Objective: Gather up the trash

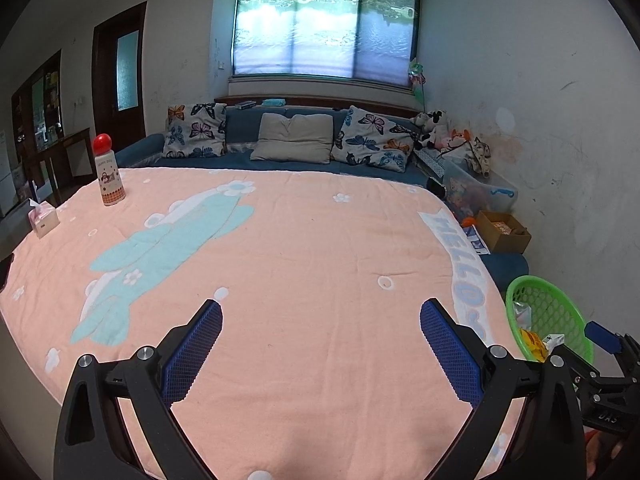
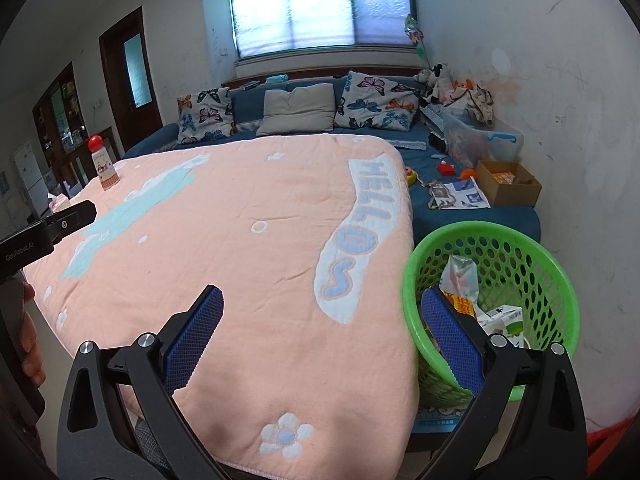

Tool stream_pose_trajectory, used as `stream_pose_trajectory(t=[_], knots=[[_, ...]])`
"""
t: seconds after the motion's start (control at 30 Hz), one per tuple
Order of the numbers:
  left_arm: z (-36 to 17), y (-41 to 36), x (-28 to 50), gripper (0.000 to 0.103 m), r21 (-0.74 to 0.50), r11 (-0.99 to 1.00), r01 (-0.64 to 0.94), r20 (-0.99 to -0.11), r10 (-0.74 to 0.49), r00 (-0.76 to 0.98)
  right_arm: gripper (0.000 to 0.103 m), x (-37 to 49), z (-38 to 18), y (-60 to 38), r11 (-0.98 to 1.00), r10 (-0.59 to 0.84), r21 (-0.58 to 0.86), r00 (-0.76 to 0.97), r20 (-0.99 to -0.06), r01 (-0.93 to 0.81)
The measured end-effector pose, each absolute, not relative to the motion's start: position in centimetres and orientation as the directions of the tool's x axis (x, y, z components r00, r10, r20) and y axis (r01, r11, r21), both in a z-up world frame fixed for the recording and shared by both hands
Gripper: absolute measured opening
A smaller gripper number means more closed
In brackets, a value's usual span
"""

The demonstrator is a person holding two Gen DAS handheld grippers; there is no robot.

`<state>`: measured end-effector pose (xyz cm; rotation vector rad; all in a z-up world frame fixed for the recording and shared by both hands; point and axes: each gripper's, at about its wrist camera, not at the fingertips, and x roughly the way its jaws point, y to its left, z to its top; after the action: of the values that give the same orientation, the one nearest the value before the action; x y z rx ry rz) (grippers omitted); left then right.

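Green basket beside blanket edge

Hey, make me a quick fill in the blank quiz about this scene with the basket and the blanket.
1. The basket holding the trash is coloured ____.
2. The word on the pink blanket reads ____.
3. The bottle on the blanket has a ____ cap.
4. Both the left gripper and right gripper are ____.

Answers: green; HELLO; red; open
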<state>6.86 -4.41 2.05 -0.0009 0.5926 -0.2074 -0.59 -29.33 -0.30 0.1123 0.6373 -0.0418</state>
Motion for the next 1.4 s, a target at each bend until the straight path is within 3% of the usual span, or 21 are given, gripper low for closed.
stream_pose_trajectory(t=[1.4], knots=[[1.6, -3.5, 6.2, 0.096, -0.014, 0.991, 0.136, -0.534, -0.123, 0.836, 0.098, -0.2, -1.0, -28.9, 0.995, -0.007, 0.076, 0.801, -0.599, 0.065]])
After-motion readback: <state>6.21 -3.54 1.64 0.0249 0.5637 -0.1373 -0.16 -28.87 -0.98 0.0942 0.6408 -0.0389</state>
